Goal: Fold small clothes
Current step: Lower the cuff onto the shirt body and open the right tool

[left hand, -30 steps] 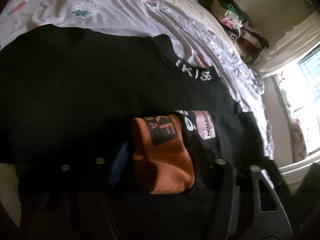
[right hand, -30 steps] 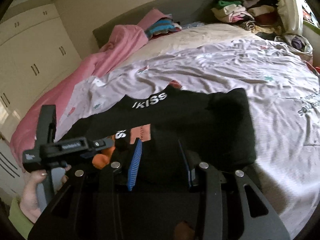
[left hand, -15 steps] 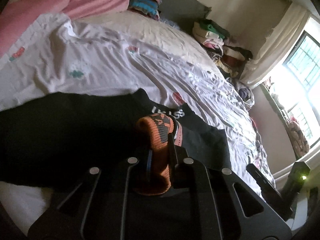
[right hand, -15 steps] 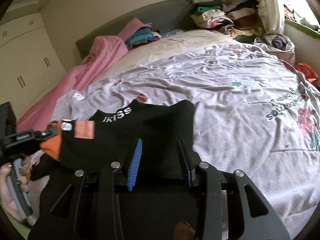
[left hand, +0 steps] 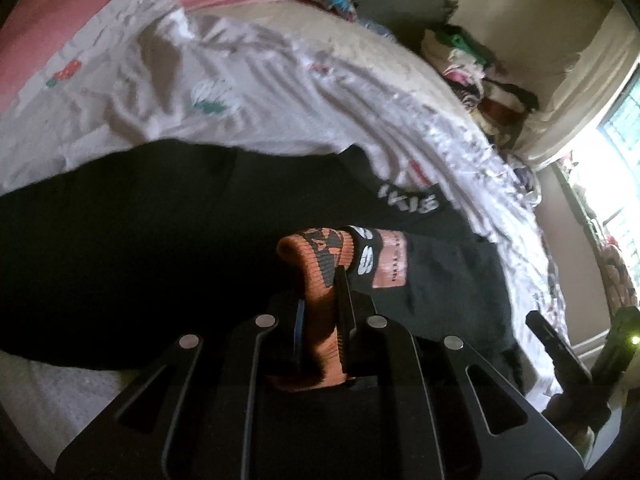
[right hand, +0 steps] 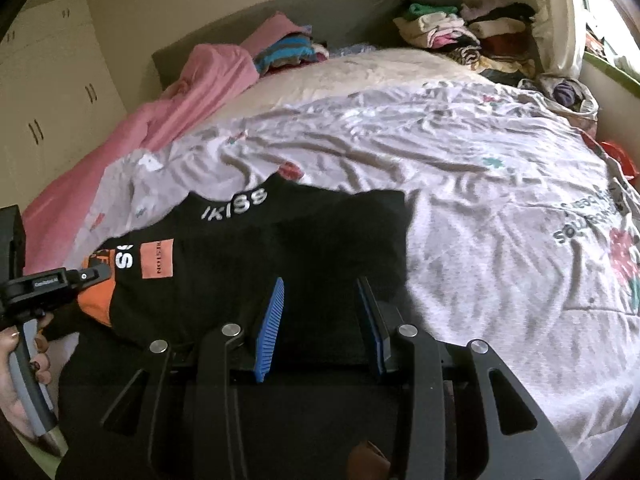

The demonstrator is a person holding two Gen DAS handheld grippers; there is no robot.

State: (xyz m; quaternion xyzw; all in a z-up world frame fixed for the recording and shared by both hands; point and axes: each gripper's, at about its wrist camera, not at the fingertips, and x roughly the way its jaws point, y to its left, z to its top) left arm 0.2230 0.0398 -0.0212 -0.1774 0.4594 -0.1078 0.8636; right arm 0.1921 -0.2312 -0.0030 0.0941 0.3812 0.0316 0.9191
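Note:
A black shirt point(right hand: 320, 236) with white "IKISS" lettering on its collar lies on the bed; it also shows in the left wrist view point(left hand: 140, 224). My left gripper point(left hand: 322, 280) is shut on the shirt's orange-and-black cuff point(left hand: 320, 264) and holds it folded over the shirt body. In the right wrist view the left gripper point(right hand: 86, 276) sits at the shirt's left edge with the orange cuff point(right hand: 96, 300). My right gripper point(right hand: 320, 292) is open, its blue pads point(right hand: 270, 320) over the shirt's near edge, holding nothing.
The bed has a wrinkled white printed sheet point(right hand: 480, 200). A pink blanket point(right hand: 180, 100) lies along the left side. Piles of folded clothes point(right hand: 460, 36) sit at the headboard. A wardrobe point(right hand: 48, 92) stands at left, a window point(left hand: 612, 184) at right.
My left gripper has lifted the orange cuff and carried the sleeve across the shirt body. The right gripper has stayed open over the shirt's near edge.

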